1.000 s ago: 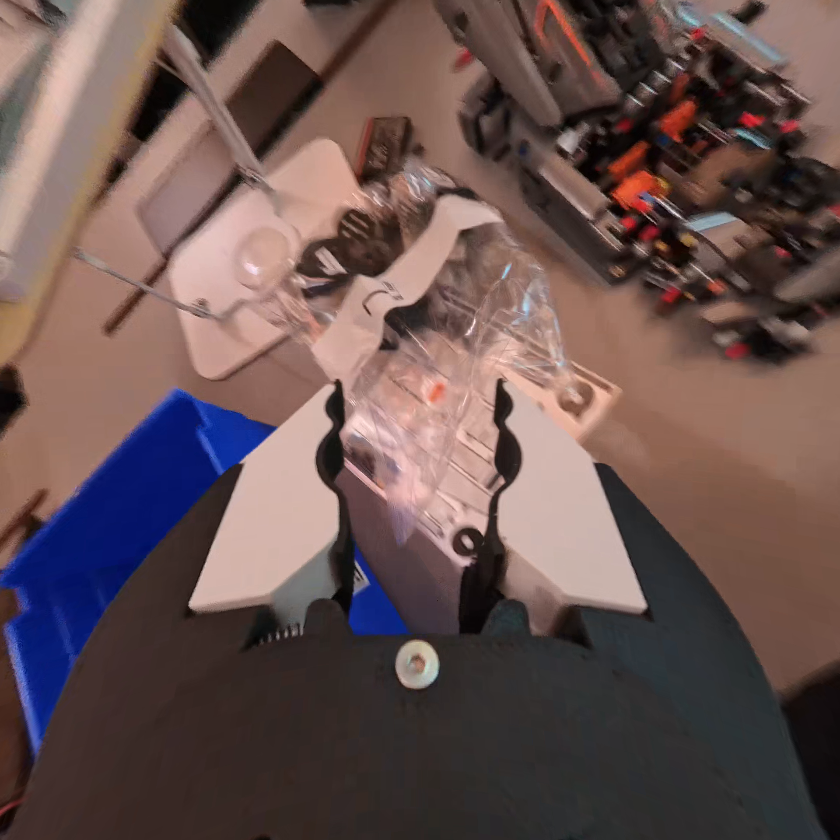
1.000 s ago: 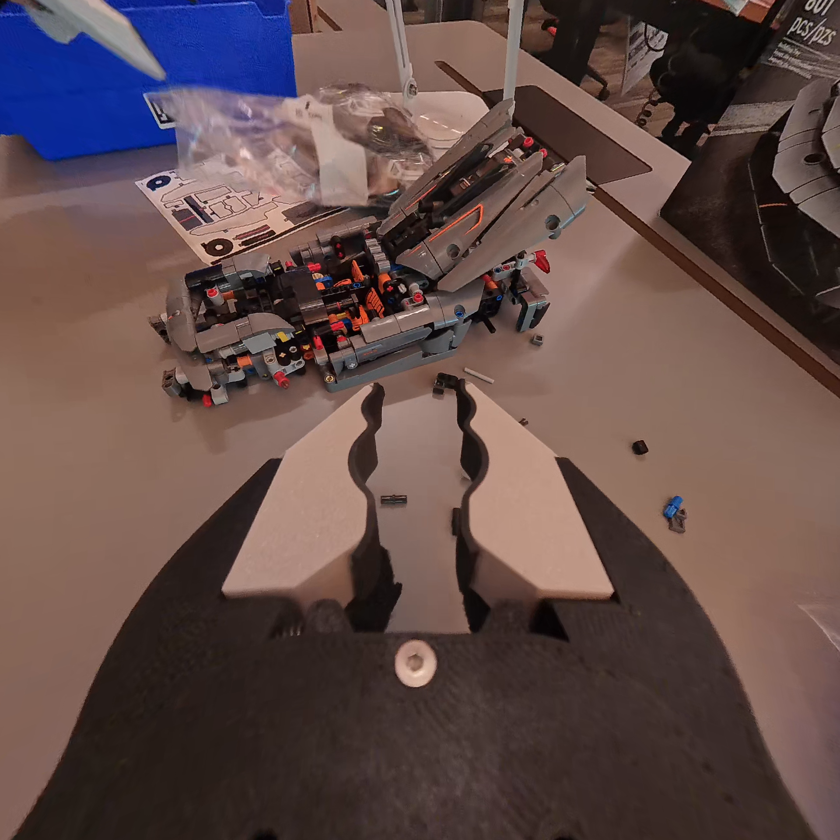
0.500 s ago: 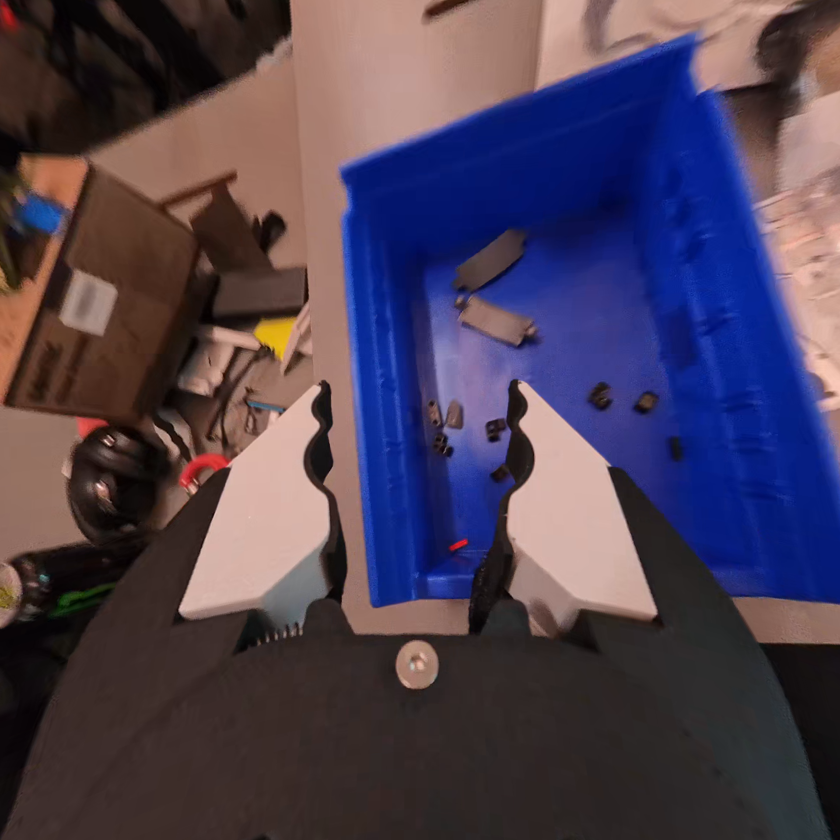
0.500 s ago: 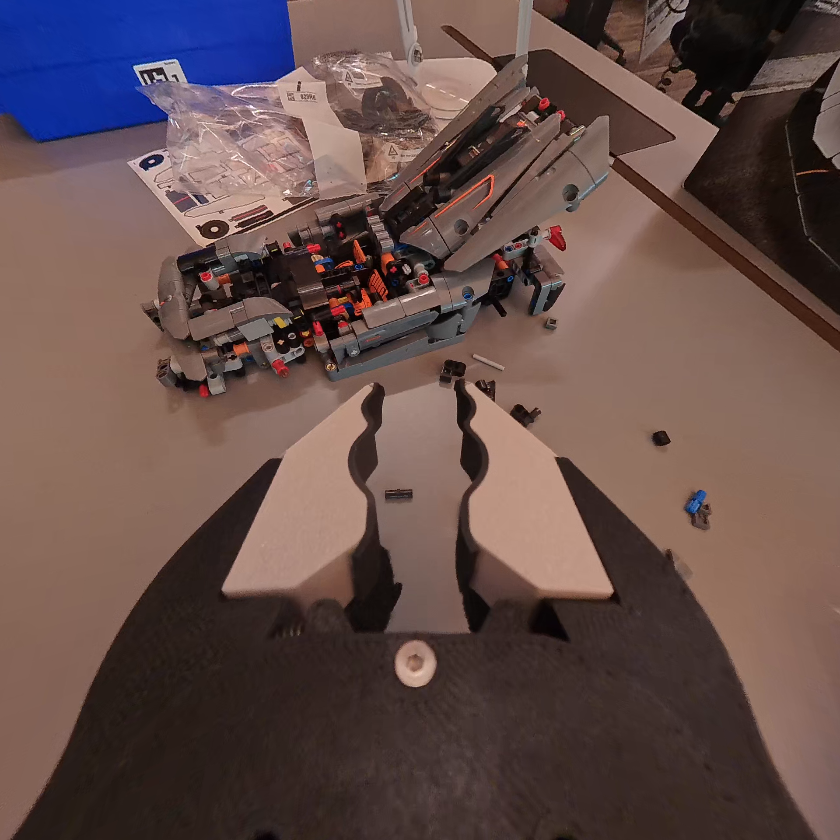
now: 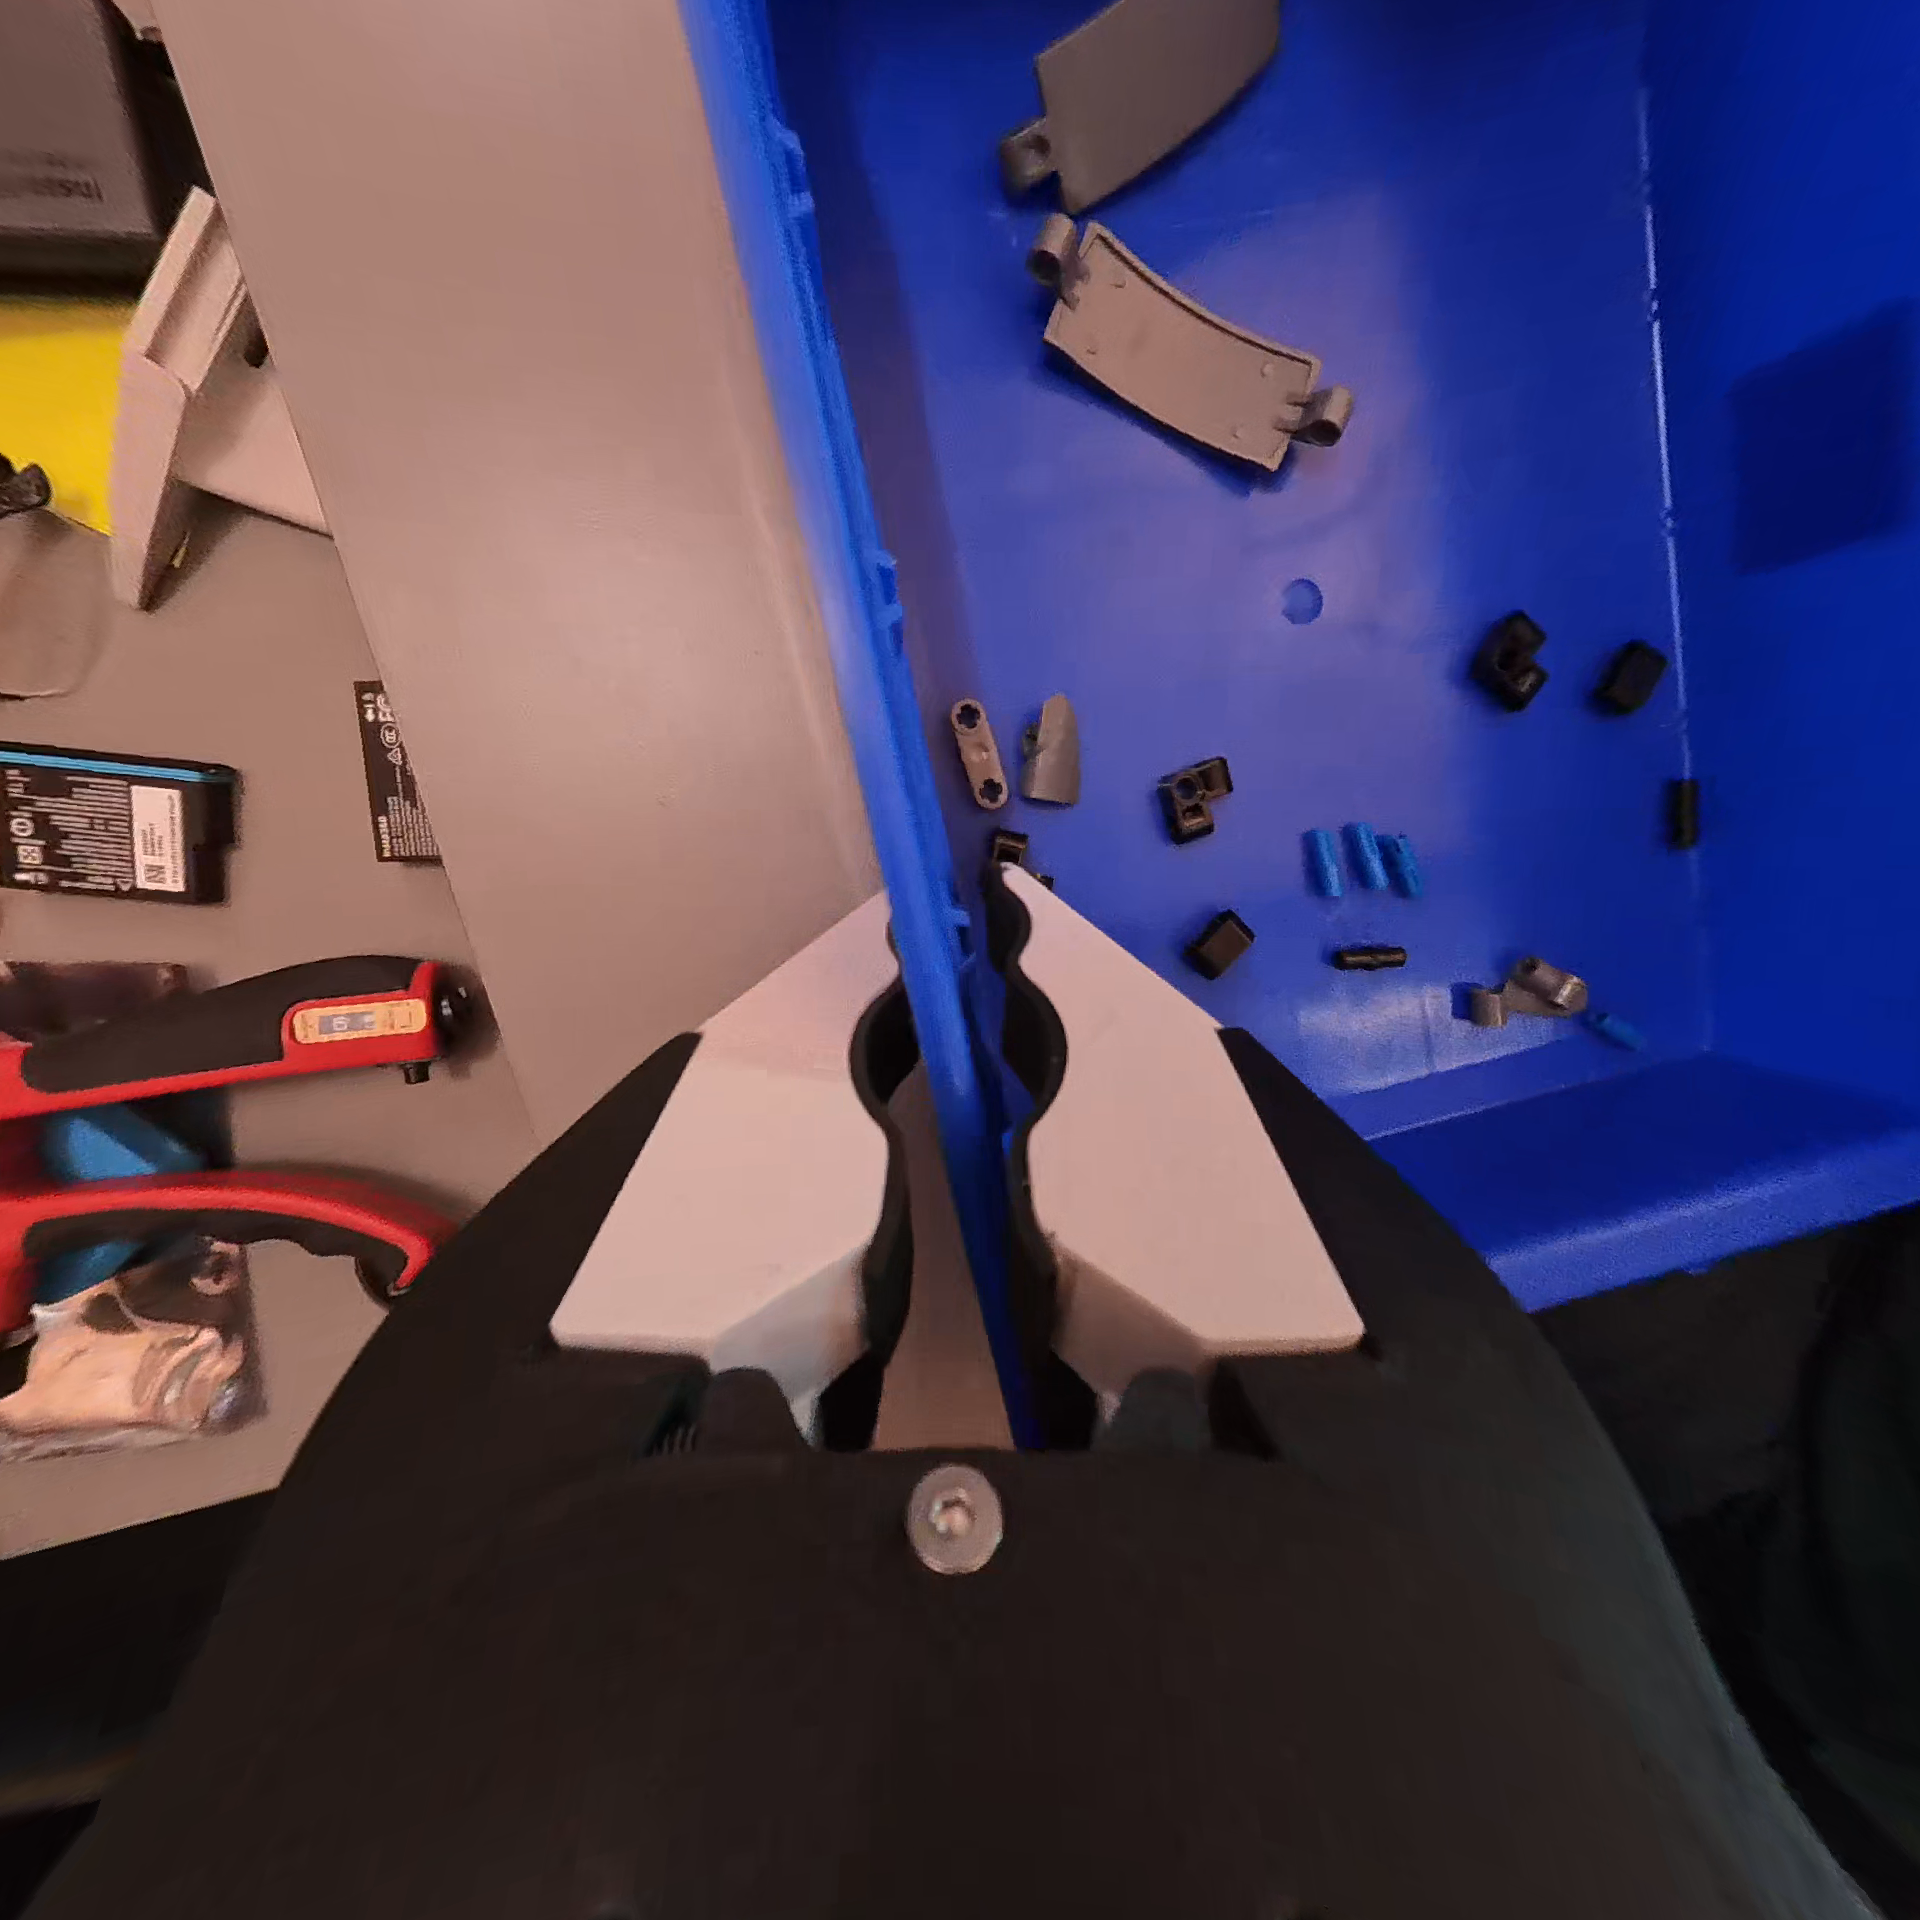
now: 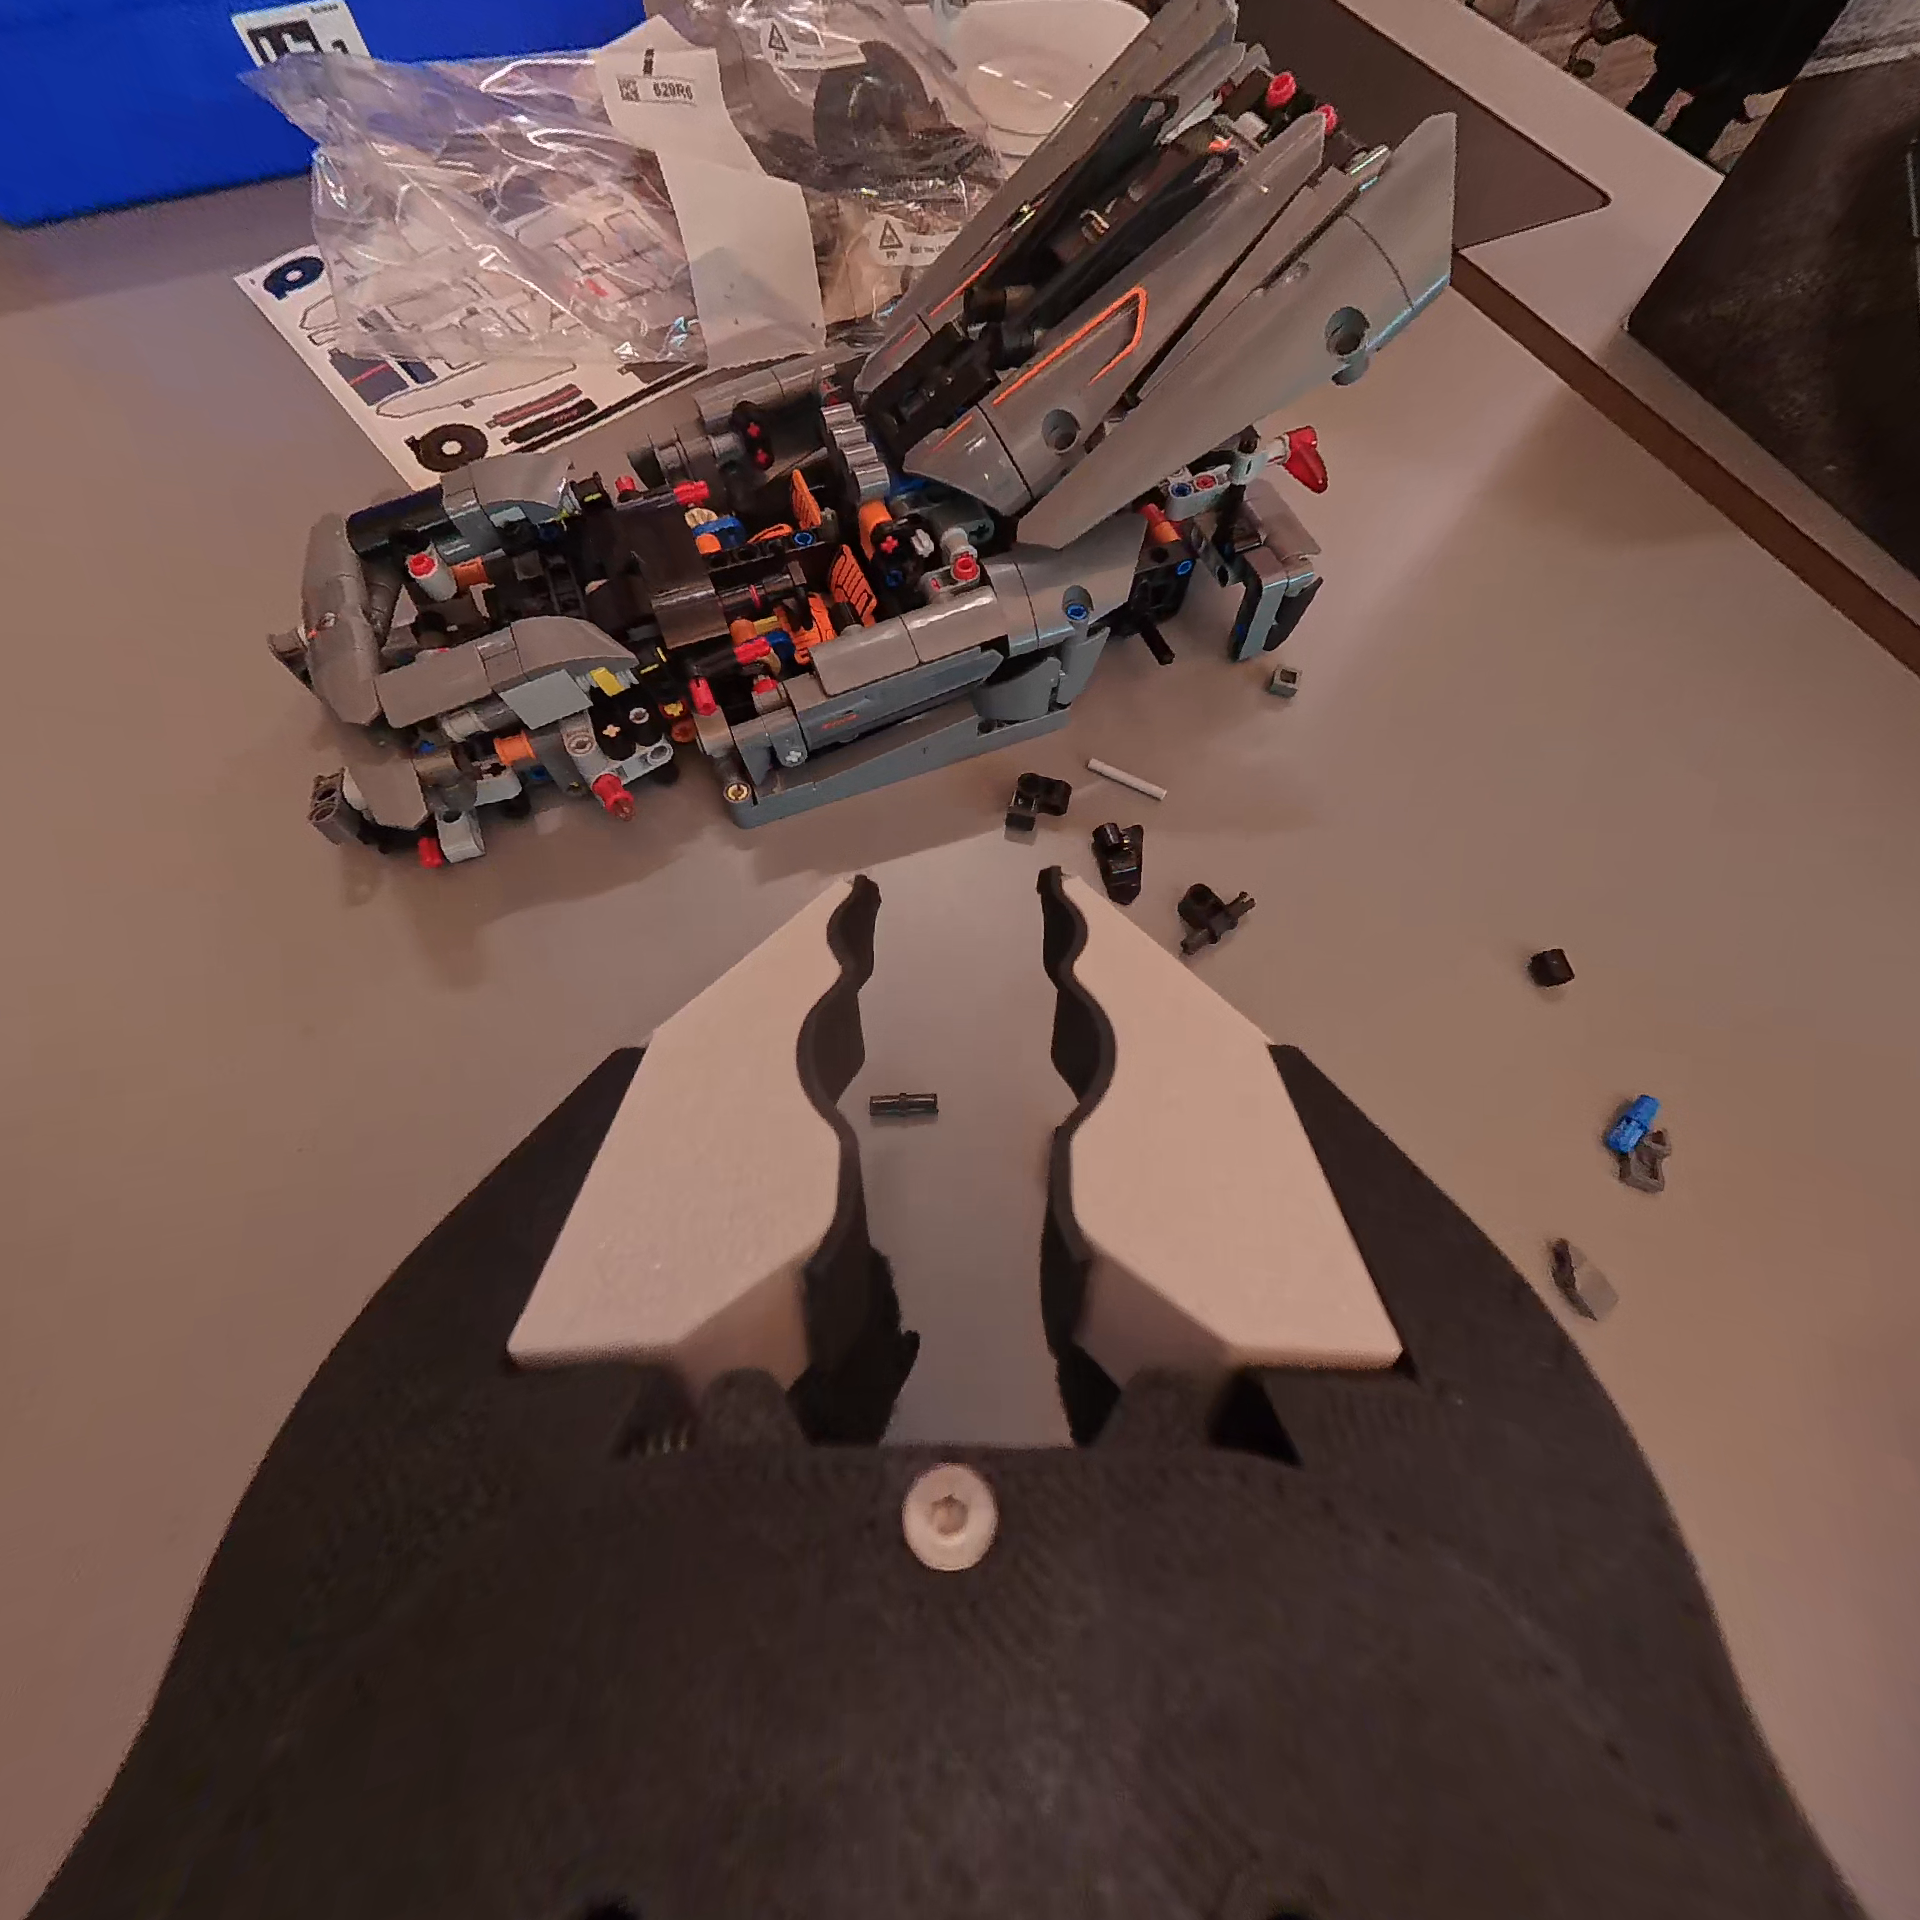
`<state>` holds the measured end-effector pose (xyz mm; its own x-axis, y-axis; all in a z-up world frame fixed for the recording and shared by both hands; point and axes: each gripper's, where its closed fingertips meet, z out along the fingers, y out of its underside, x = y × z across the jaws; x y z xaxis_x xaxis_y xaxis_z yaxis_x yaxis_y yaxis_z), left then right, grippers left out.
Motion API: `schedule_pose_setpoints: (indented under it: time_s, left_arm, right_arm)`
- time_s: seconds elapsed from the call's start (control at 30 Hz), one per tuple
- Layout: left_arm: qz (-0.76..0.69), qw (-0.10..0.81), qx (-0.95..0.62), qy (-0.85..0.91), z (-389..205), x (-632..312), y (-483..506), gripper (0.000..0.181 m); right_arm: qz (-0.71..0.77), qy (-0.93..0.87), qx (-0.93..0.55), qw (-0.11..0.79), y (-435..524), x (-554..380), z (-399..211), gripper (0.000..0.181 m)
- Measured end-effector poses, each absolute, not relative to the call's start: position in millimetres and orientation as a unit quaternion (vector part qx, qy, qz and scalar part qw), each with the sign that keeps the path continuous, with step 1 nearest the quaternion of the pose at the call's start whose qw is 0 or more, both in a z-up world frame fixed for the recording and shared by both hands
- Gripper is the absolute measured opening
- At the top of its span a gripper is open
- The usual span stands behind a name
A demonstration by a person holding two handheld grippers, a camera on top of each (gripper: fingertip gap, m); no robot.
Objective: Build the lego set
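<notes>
The blue bin (image 5: 1351, 582) fills the left wrist view. It holds two grey curved panels (image 5: 1174, 384), blue pins (image 5: 1361, 860) and several small black and grey pieces. My left gripper (image 5: 943, 899) straddles the bin's left wall (image 5: 831, 416) and is shut on it. In the right wrist view the partly built grey Lego car (image 6: 831, 540) lies on the table. My right gripper (image 6: 951, 888) is open and empty just in front of it. A small black pin (image 6: 902, 1104) lies on the table between its fingers.
Clear plastic bags (image 6: 499, 229) and a sticker sheet (image 6: 416, 405) lie behind the car, with the blue bin (image 6: 156, 104) beyond. Loose black pieces (image 6: 1117, 857) and a blue piece (image 6: 1631, 1122) lie to the right. A red-and-black tool (image 5: 208, 1029) and a battery (image 5: 114, 821) lie below the table's left edge.
My left gripper swung from the plastic bags to the blue bin, dropped over its left wall and closed on it. My right gripper drew back slightly and stayed open.
</notes>
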<state>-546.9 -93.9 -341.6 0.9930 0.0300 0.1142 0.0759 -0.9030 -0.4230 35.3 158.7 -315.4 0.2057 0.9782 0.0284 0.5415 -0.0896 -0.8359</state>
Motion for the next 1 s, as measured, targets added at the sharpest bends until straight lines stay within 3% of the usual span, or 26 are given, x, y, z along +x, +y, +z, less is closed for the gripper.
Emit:
schedule_pose_setpoints:
  time_s: [0.47, 1.0]
  left_arm:
    - [-0.046, 0.268, -0.96, -0.059, -310.4, -534.1, -105.8, 0.001]
    - [-0.108, 0.287, -0.95, 0.062, -220.6, -394.0, -80.1, 0.001]
  right_arm:
    - [0.296, -0.571, -0.663, 0.383, 147.7, 30.8, -305.5, 0.031]
    - [0.398, -0.547, -0.642, 0.362, 104.9, 35.5, -260.0, 0.045]
